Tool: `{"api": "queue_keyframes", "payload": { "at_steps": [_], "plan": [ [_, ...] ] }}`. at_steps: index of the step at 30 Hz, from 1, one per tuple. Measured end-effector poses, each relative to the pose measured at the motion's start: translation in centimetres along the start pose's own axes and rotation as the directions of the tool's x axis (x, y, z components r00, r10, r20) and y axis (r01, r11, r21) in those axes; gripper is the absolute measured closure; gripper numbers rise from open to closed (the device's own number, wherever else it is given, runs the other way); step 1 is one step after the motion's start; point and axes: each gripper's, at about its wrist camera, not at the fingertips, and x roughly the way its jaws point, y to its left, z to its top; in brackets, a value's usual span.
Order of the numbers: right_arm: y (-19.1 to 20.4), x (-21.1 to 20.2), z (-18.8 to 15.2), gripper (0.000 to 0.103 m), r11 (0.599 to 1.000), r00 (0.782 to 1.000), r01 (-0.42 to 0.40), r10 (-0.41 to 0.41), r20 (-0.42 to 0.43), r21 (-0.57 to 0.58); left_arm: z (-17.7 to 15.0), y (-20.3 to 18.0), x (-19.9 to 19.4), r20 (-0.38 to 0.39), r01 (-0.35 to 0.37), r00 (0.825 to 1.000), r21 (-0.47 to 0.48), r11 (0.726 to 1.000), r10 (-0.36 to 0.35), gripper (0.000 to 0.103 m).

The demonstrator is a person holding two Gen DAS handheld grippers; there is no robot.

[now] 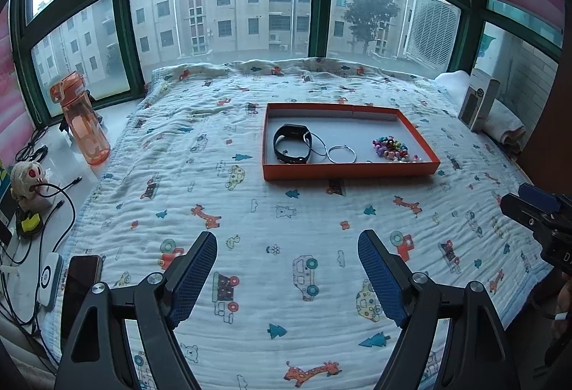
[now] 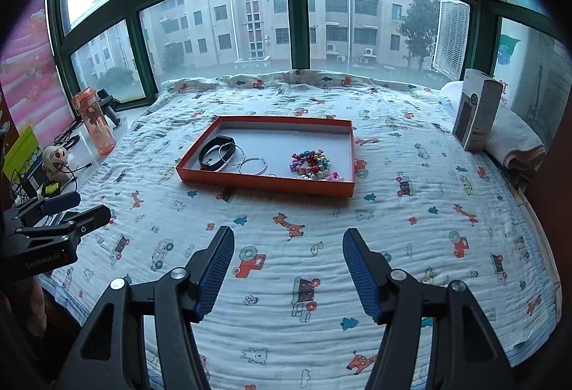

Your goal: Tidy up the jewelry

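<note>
An orange tray [image 1: 348,170] [image 2: 262,184] with a grey floor lies on the printed quilt. Inside it rest a black wristband [image 1: 292,147] [image 2: 214,152], two silver hoops [image 1: 341,154] [image 2: 253,165] and a heap of colourful beads [image 1: 390,148] [image 2: 312,165]. My left gripper [image 1: 287,241] hovers over the quilt well short of the tray, open, with nothing between its blue pads. My right gripper [image 2: 289,236] also hangs open and empty in front of the tray. Each gripper shows at the edge of the other's view.
An orange water bottle [image 1: 82,120] [image 2: 95,123], a small toy [image 1: 28,180], cables and a phone [image 1: 80,279] sit along the left sill. A grey carton [image 1: 479,103] [image 2: 477,111] and folded towels [image 2: 514,143] stand at the right. A green-framed window runs behind.
</note>
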Motion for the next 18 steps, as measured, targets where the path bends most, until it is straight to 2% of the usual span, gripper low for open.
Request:
{"api": "queue_keyframes", "payload": {
  "at_steps": [18],
  "plan": [
    [0.49,0.58,0.01,0.034,1.0,1.0,-0.016,0.016,-0.02,0.011,0.65,-0.4,0.05,0.01,-0.003,1.0,0.007,1.0,0.003,0.016]
  ]
}}
